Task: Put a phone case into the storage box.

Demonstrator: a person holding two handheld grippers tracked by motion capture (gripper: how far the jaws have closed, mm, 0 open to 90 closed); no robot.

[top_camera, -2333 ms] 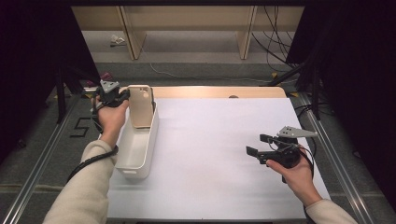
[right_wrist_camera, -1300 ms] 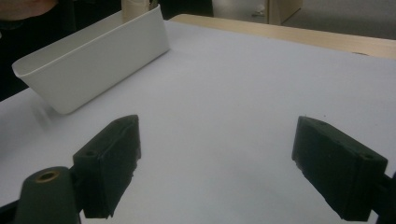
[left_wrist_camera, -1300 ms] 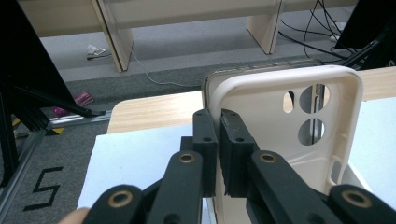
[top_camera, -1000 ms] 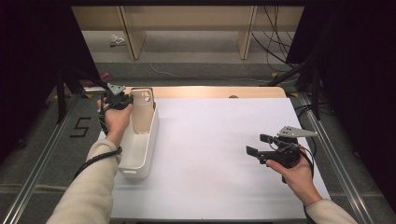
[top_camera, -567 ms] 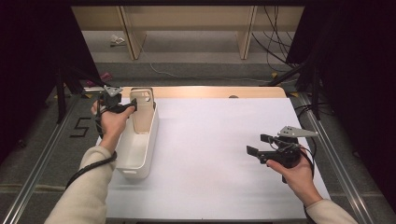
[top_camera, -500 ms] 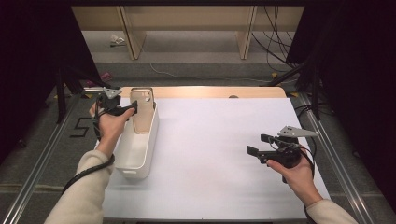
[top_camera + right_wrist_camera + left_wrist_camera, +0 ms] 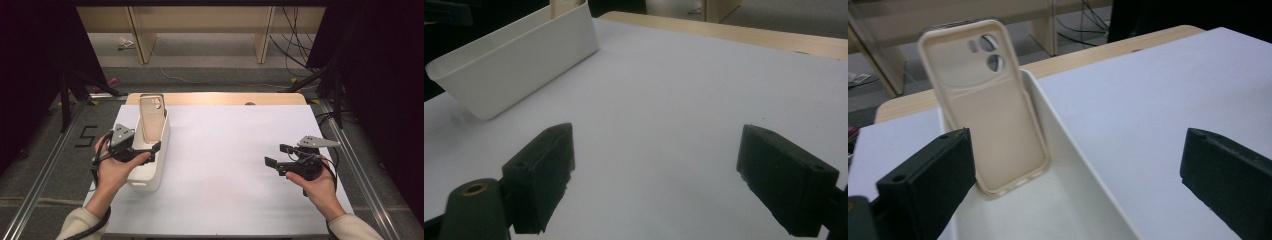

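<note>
Case: a beige phone case (image 7: 152,119) stands nearly upright in the far end of the bin, its hollow inner side and camera cut-outs turned toward the left claw; its top leans back against the bin's far wall and sticks up above the rim, and its lower edge rests on the bin floor.
Bin: a long white bin (image 7: 161,150) lies on the left part of the tabletop, its length running away from the person.
Left claw: the left claw (image 7: 150,149) is at the near half of the bin, over its left rim, held in the person's left hand (image 7: 114,167). Its jaws stand wide apart and have just been opening; nothing is between them and they grip nothing.
Left claw's own view: the case stands beyond the left jaw, clear of both, with the bin's inside below and between the jaws.
Right claw: the right claw (image 7: 276,156) is low over the right part of the tabletop, held in the right hand (image 7: 316,186) and pointing left toward the bin, well apart from it. Its jaws are spread wide and hold nothing.
Right claw's own view: bare white surface lies between the jaws, and the bin's long outer wall shows at the upper left.
Tabletop: a white sheet (image 7: 230,155) covers the tabletop, with a strip of pale wood showing along the far edge.
</note>
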